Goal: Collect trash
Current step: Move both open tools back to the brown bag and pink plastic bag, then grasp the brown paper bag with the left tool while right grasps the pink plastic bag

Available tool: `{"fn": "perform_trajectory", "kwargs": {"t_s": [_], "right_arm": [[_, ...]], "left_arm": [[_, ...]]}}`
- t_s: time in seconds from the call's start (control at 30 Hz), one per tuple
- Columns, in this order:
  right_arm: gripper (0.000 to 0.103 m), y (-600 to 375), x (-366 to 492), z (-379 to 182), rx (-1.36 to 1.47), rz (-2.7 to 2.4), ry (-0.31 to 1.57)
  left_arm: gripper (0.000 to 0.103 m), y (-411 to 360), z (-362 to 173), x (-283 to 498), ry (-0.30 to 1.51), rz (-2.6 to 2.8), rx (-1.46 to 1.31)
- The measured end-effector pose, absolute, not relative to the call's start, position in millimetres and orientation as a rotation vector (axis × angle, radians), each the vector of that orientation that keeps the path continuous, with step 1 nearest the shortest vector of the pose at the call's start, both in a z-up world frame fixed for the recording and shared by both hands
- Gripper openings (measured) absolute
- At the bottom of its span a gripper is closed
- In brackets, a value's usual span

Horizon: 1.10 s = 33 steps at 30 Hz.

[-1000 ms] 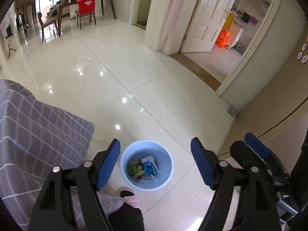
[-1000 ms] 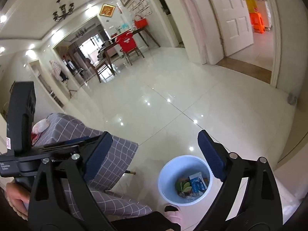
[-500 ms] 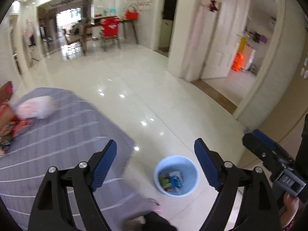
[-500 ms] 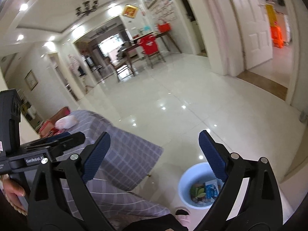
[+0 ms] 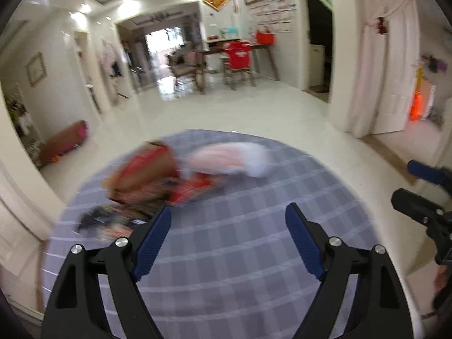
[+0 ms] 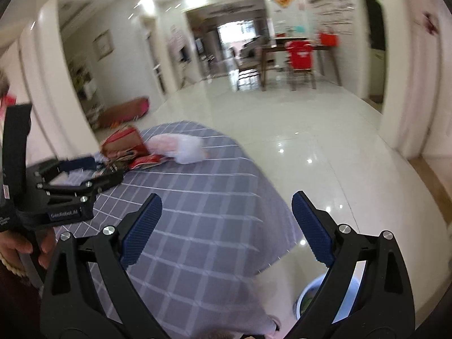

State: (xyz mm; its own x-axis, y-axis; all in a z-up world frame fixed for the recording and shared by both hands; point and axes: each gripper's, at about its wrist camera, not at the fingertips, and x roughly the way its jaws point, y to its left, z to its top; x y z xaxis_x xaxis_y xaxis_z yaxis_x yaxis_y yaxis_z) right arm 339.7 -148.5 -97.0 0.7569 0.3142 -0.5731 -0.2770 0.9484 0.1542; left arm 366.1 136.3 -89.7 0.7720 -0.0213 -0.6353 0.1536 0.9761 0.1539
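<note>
A blurred trash pile lies at the far side of the grey checked tablecloth [image 5: 240, 254]: a red-brown paper bag [image 5: 141, 172], a white plastic bag [image 5: 231, 161], a red wrapper [image 5: 192, 189] and dark wrappers [image 5: 113, 220]. My left gripper [image 5: 228, 212] hangs open over the cloth, short of the pile, holding nothing. My right gripper [image 6: 227, 197] is open too, over the cloth's right part [image 6: 197, 212]. The right wrist view shows the paper bag [image 6: 127, 141], white bag [image 6: 180, 147], left gripper [image 6: 93, 171] and, half hidden behind a finger, the light blue bin [image 6: 305, 293] on the floor.
Glossy white tiles [image 6: 310, 141] stretch to a wooden dining table with a red-covered chair [image 5: 237, 56]. A brown box [image 5: 65, 141] lies on the floor by the left wall. A white door [image 5: 395, 84] stands open on the right. A hand [image 6: 17, 243] holds the left gripper.
Both views swung up and left from the bin on the floor to the table. The trash pile came into sight; the bin left the left wrist view. Both grippers stayed open.
</note>
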Motion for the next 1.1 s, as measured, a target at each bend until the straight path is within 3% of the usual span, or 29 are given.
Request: {"fn": "perform_trajectory", "kwargs": {"t_s": [0.33,0.73,0.77,0.8,0.87,0.9,0.93,1.1], "right_arm": [[0.091,-61.8,445.1,-128.5,-0.137,0.397,0.742],[0.091,-14.7,529.5,-159.2,-0.257,0.513,0.819],[0.091,-13.8,533.3,-160.0,-0.230,0.521,0.833],[0.091,-15.5,536.9,-161.9,-0.189,0.537,0.851],[0.067,-16.7,542.0,-164.5,-0.147,0.563,0.880],[0.063,-18.4,542.2,-164.9,-0.143,0.561,0.877],[0.059,-20.5,541.7,-164.7,-0.132,0.556,0.875],[0.054,-31.4,526.2,-150.5,-0.076,0.518,0.812]], "left_arm": [[0.081,200.2,-96.6,424.2,0.611,0.013,0.361],[0.081,202.6,-118.1,476.4,0.653,-0.068,0.521],[0.078,202.6,-118.3,477.5,0.656,-0.066,0.523],[0.062,201.4,-118.7,478.8,0.663,-0.083,0.520],[0.055,196.8,-118.4,480.9,0.676,-0.091,0.523],[0.050,195.3,-118.2,480.0,0.678,-0.095,0.533],[0.032,193.6,-117.6,479.0,0.675,-0.097,0.541],[0.027,192.2,-96.0,464.8,0.614,-0.041,0.509]]}}
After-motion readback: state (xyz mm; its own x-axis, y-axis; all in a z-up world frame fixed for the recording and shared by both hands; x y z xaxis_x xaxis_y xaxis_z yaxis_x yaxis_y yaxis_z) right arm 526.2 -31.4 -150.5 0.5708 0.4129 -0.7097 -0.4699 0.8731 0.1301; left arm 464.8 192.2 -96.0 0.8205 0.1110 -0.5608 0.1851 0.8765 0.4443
